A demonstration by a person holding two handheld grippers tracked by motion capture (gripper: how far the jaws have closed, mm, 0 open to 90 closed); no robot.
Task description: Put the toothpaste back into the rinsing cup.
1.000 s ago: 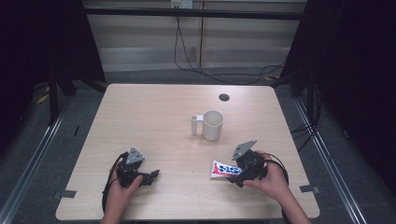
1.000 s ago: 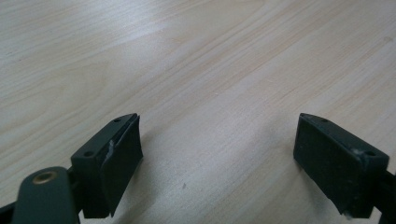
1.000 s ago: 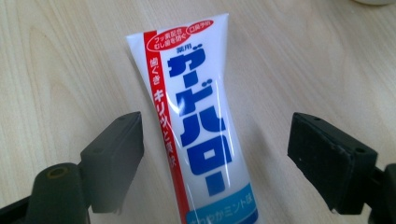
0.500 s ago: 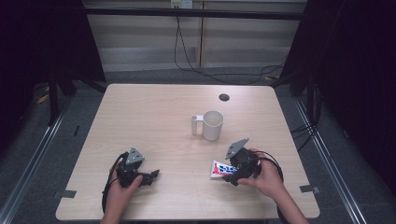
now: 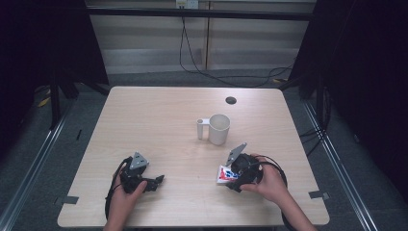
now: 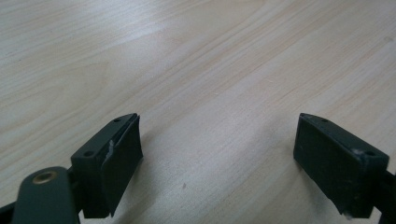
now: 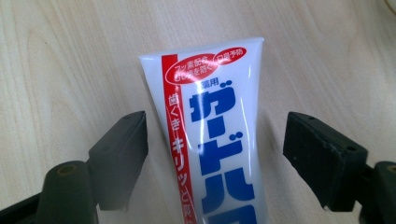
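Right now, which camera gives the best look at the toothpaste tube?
The right gripper view: the toothpaste tube lies close up between the open fingers, its red and blue lettering sharp. In the high view it is a small white patch partly under the right gripper. The left gripper view faces bare table.

Bare pale wooden tabletop (image 5: 154, 125) between & ahead of both hands, room to pass. White handled mug (image 5: 217, 129) stands mid-table. Small dark round disc (image 5: 231, 100) near far edge.

A white mug on the pale wooden worktop

The mug (image 5: 219, 129) stands upright near frame centre, handle pointing left; a small dark round hole (image 5: 231, 100) sits above it on the worktop (image 5: 154, 120).
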